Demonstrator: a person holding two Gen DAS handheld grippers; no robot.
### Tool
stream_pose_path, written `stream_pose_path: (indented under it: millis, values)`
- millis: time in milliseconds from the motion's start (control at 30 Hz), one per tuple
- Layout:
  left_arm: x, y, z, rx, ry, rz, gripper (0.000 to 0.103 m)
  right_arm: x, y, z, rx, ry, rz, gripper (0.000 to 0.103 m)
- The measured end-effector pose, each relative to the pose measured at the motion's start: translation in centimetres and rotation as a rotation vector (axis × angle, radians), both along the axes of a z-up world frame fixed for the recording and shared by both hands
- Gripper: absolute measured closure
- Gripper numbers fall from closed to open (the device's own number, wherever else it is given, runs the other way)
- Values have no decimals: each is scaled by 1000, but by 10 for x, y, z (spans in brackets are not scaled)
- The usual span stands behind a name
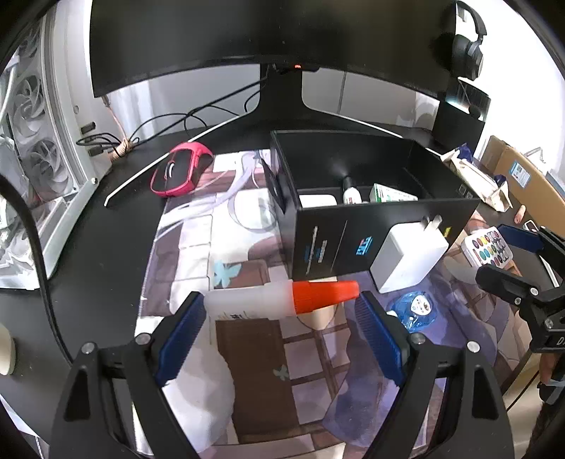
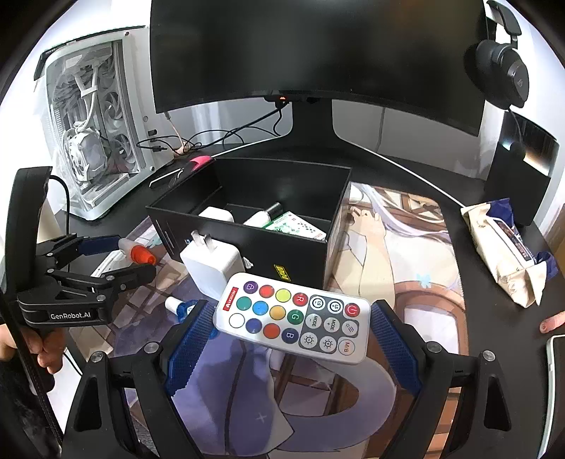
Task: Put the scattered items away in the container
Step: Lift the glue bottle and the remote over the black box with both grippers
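Note:
A black open box (image 1: 353, 233) (image 2: 293, 243) stands mid-desk, holding a white bottle (image 1: 350, 192), a green-white packet (image 1: 388, 194) and a white item. A glue bottle with an orange cap (image 1: 282, 300) (image 2: 137, 252) lies on the mat between my left gripper's (image 1: 280, 314) open blue pads, at the fingertips. A white remote with coloured buttons (image 2: 295, 316) (image 1: 487, 249) lies between my right gripper's (image 2: 287, 325) open pads. A white charger (image 1: 409, 254) (image 2: 212, 264) leans on the box front. A small blue item (image 1: 415, 309) (image 2: 185, 309) lies beside it.
A curved monitor (image 1: 268, 31) on a stand is behind the box. A pink-black mouse (image 1: 180, 169) lies left, a white PC case (image 2: 95, 141) far left. A tissue pack (image 2: 505, 247), headphones (image 2: 501, 74) and a phone edge (image 2: 556, 360) are right.

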State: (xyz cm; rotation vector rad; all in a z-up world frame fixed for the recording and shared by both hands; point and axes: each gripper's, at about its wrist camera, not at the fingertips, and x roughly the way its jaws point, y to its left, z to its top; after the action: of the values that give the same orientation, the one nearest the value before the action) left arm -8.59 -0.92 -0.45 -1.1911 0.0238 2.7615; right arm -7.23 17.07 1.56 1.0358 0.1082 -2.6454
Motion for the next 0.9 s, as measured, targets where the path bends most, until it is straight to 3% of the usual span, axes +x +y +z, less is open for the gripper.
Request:
stream_pose_path:
  millis: [900]
  values:
    - [-4,10,41,-1,84,-28,17,-4,-9,27,8,55,36,13]
